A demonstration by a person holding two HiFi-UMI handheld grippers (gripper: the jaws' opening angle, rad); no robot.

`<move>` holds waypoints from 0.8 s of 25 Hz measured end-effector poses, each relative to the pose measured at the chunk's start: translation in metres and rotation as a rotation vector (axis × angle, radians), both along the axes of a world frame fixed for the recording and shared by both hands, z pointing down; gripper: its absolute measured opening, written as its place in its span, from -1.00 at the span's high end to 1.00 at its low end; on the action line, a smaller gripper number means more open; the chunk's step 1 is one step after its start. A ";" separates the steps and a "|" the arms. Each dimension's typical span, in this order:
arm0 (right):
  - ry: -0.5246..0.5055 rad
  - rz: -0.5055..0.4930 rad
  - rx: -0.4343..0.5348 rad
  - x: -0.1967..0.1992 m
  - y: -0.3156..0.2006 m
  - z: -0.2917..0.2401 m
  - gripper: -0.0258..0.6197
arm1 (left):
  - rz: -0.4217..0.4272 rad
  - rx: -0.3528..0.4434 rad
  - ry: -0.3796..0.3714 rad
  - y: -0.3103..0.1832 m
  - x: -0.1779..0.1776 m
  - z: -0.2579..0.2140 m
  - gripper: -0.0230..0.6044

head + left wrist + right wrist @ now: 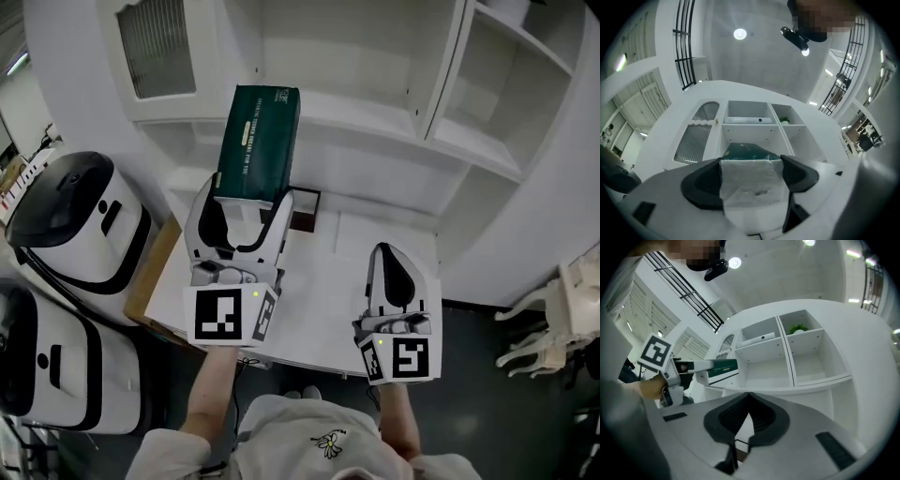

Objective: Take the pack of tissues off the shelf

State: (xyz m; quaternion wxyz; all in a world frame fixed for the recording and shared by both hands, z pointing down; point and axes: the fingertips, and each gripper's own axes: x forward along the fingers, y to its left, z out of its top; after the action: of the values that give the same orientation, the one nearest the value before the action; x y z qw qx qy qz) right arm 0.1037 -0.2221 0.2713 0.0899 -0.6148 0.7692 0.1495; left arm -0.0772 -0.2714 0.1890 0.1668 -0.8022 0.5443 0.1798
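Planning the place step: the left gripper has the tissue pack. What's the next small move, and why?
Probably lower the left gripper to set the tissue pack on the white table. Its jaws clamp the pack's white end, and the pack looks clear of the shelf, in the air above the table. The right gripper is shut and empty.

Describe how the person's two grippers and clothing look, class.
Both the left gripper and right gripper have white shells with black inner pads, tapering to the tips. Each carries a cube with black-and-white square markers and a small green light. The person wears a pale top with a flower motif.
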 end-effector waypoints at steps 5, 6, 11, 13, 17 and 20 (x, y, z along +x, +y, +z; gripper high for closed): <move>-0.004 0.023 0.005 0.003 0.006 0.004 0.91 | -0.008 -0.011 0.038 0.031 -0.007 0.036 -0.28; -0.005 0.024 0.004 0.003 0.007 0.006 0.91 | -0.017 -0.016 0.043 0.036 -0.008 0.044 -0.28; -0.007 0.033 -0.016 0.001 0.011 0.021 0.91 | -0.047 -0.038 0.044 0.051 -0.013 0.069 -0.28; -0.014 0.034 -0.027 0.001 0.012 0.027 0.91 | -0.051 -0.046 0.044 0.051 -0.014 0.076 -0.28; -0.026 0.040 -0.032 0.004 0.011 0.028 0.91 | -0.047 -0.061 0.043 0.049 -0.014 0.081 -0.28; -0.025 0.054 -0.025 0.006 0.013 0.027 0.91 | -0.040 -0.053 0.040 0.049 -0.014 0.080 -0.28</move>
State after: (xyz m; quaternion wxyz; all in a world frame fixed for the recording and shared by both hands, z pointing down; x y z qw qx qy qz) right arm 0.1098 -0.2093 0.2982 0.0879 -0.6381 0.7530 0.1345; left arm -0.0910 -0.2219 0.2692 0.1382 -0.7915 0.5681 0.1782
